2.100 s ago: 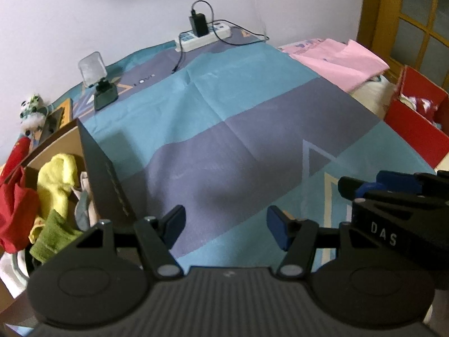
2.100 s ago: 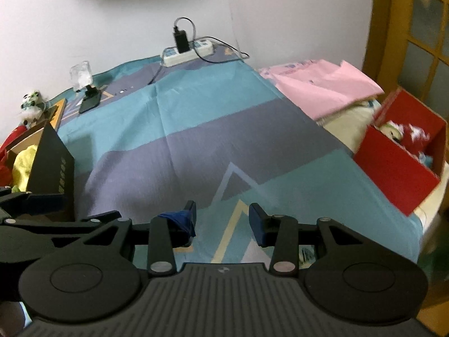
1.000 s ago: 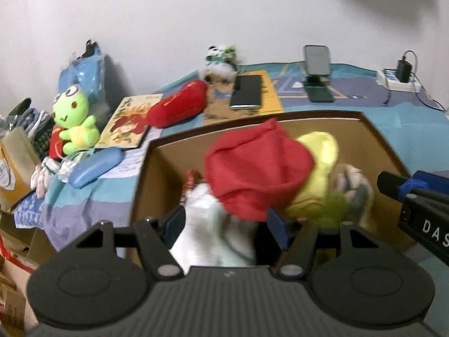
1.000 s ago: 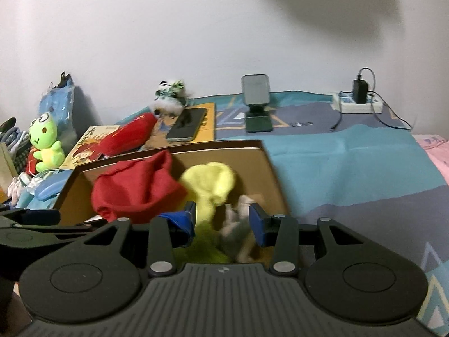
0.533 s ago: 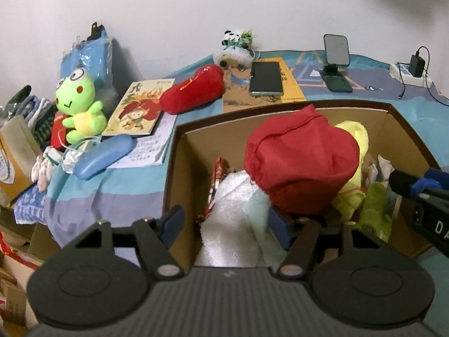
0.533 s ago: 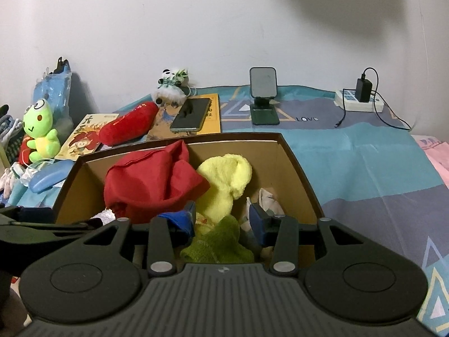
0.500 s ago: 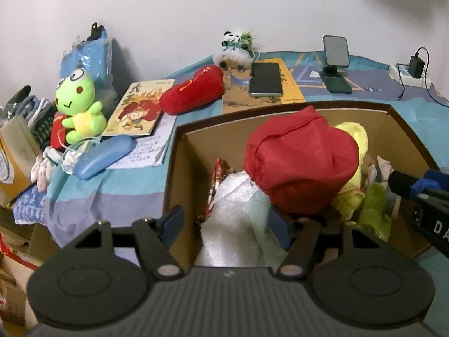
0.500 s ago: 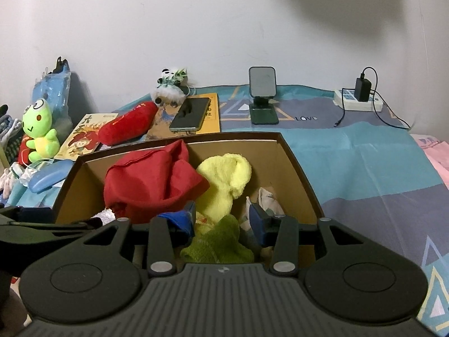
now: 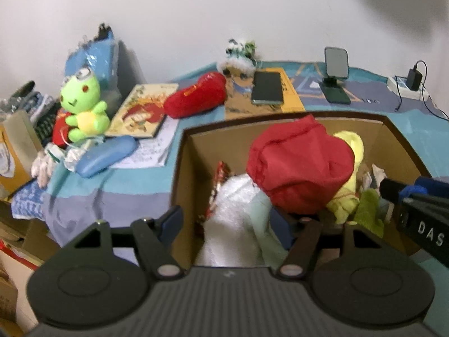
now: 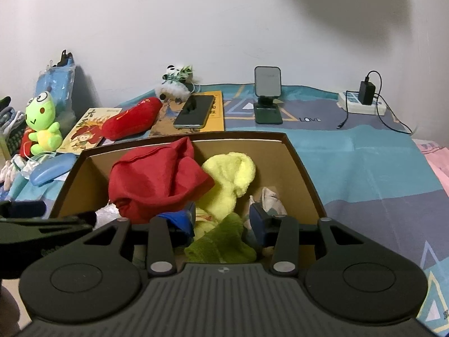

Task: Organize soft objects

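A red cloth (image 10: 157, 179) lies heaped in the open cardboard box (image 10: 306, 179), just ahead of both claws, with a yellow fleece (image 10: 230, 179) touching it on its right and a green towel (image 10: 221, 241) nearer still. The right gripper (image 10: 221, 221) hangs over the box with its jaws apart — the green towel shows between them, but whether the pads touch it I cannot tell. The left gripper (image 9: 228, 219) stands wide open and holds nothing, white fluffy fabric (image 9: 235, 219) below it. Beyond the box, farther from the claws, lie a red plush (image 10: 130, 120) and a phone (image 10: 195, 111) — a frog plush (image 10: 42, 123) sits far left.
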Motion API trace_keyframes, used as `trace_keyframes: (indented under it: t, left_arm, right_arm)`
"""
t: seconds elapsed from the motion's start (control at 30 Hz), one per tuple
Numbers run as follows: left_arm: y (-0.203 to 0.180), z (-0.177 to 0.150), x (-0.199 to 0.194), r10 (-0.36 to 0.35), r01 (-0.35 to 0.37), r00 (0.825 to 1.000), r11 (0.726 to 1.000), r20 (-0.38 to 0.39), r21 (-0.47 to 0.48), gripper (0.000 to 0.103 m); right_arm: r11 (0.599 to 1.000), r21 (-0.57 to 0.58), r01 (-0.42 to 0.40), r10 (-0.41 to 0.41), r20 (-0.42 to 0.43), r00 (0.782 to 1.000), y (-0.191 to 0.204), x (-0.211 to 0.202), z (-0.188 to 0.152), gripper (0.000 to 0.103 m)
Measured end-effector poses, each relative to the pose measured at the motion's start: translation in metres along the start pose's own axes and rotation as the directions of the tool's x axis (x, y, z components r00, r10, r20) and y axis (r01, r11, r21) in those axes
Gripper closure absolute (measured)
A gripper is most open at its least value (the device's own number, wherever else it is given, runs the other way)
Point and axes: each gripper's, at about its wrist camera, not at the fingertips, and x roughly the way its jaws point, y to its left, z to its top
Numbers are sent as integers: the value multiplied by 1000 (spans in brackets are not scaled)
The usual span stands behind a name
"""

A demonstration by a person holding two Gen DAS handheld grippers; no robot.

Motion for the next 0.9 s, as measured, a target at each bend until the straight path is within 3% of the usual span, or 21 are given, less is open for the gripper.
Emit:
trace_keyframes:
  t: [0.1, 0.4, 0.9]
  left_arm:
    - [1, 1, -7, 28, -28, 999, 1000, 36, -5, 34]
    - [4, 6, -7, 30, -27, 999, 997, 36, -72, 32]
    - [-19, 9, -8, 18, -17, 999, 999, 35, -27, 32]
  right_arm:
    - [1000, -5, 0, 0, 0, 1000, 0, 0, 1, 77]
    - [999, -35, 13, -12, 14, 1000, -4, -4, 6, 77]
    - [999, -22, 32, -32, 14, 999, -19, -8, 6, 77]
